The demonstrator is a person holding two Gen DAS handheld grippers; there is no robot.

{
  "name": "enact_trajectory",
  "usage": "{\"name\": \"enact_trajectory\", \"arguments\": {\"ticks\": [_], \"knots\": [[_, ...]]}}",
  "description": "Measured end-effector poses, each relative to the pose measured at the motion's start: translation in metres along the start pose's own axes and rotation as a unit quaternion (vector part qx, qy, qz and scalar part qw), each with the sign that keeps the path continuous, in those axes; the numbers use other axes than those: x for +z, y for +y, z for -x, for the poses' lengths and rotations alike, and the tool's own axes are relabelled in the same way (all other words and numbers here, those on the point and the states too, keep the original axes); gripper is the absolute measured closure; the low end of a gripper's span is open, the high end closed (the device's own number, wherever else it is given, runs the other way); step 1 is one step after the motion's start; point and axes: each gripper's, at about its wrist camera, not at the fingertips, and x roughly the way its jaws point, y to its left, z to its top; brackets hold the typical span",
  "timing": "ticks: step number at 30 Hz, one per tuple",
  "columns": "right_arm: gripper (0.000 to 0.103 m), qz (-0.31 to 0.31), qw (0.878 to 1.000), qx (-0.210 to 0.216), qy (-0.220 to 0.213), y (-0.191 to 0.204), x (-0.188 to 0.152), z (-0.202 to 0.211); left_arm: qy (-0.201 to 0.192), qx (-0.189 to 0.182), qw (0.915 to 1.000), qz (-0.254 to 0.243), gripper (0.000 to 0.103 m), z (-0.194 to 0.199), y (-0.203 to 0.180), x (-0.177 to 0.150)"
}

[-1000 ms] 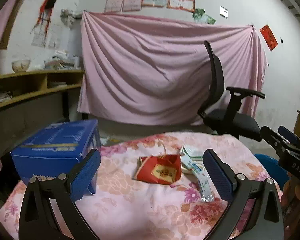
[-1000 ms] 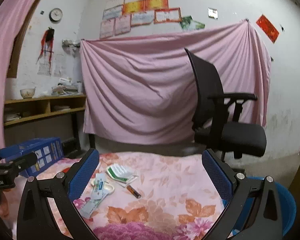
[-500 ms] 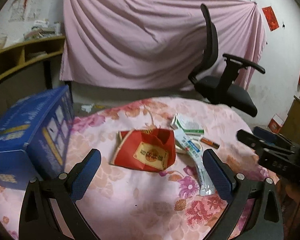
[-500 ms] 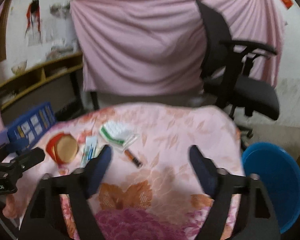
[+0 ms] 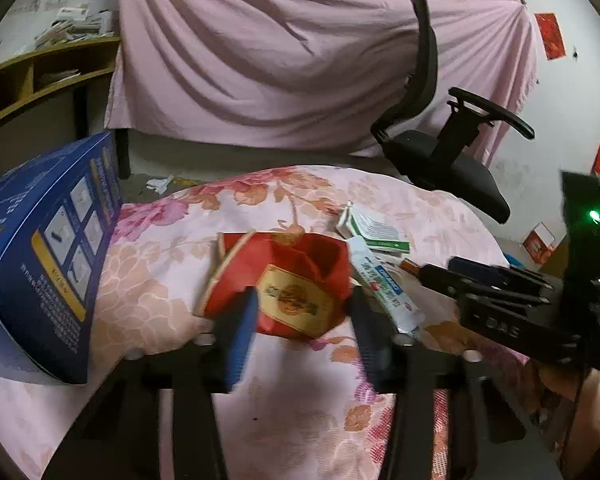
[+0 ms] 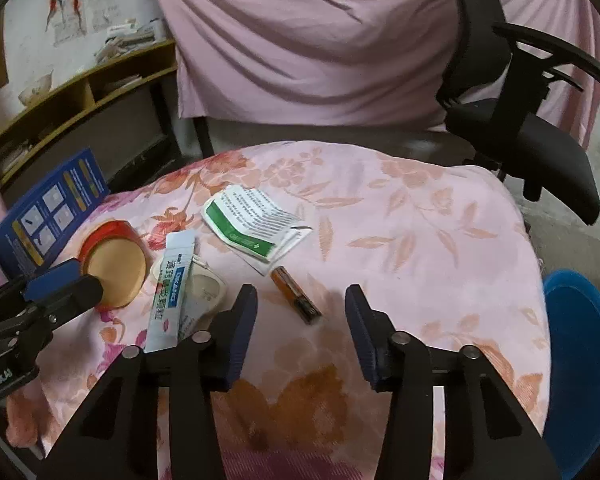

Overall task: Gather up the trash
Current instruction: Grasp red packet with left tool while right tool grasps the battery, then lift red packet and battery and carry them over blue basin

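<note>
Left gripper, jaws narrowly apart, straddles the red paper bag lying directly ahead on the worktop.

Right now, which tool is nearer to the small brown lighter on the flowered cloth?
The right tool. It is open, with the lighter just ahead between its fingers. The left tool is further away, open around the red carton on the far side of the toothpaste tube.

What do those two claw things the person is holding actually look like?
Both are matte black plastic frames with silver bolts. Each has two flat fingers faced with ribbed blue pads. The left gripper and right gripper look identical. White lettering marks the side, and a green light glows on the right one.
</note>
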Motion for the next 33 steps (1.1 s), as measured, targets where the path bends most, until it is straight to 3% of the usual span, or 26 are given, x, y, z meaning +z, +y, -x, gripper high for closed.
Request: {"name": "enact_trajectory", "arguments": {"ticks": [6,11,20,24,33], "knots": [[0.071,-0.004,0.999,0.016,0.033,-0.003,0.003,-0.016,-0.005,0.000,0.9998,-0.020,0.092,0.001,-0.008,-0.002],[0.091,-0.012,0.999,0.027,0.035,-0.007,0.002,-0.015,-0.007,0.002,0.9999,-0.009,0.094,0.002,-0.002,-0.002],[0.095,-0.020,0.998,0.048,0.020,-0.007,-0.007,-0.002,-0.041,0.014,0.9991,-0.003,0.097,0.017,0.001,-0.006],[0.095,-0.023,0.999,0.047,-0.013,-0.006,-0.012,0.016,-0.072,0.013,0.9973,-0.003,0.097,0.030,0.001,-0.010],[0.095,-0.012,0.990,0.043,-0.133,0.002,-0.025,0.066,-0.144,0.028,0.9887,-0.030,0.098,0.059,-0.011,-0.018]]}}
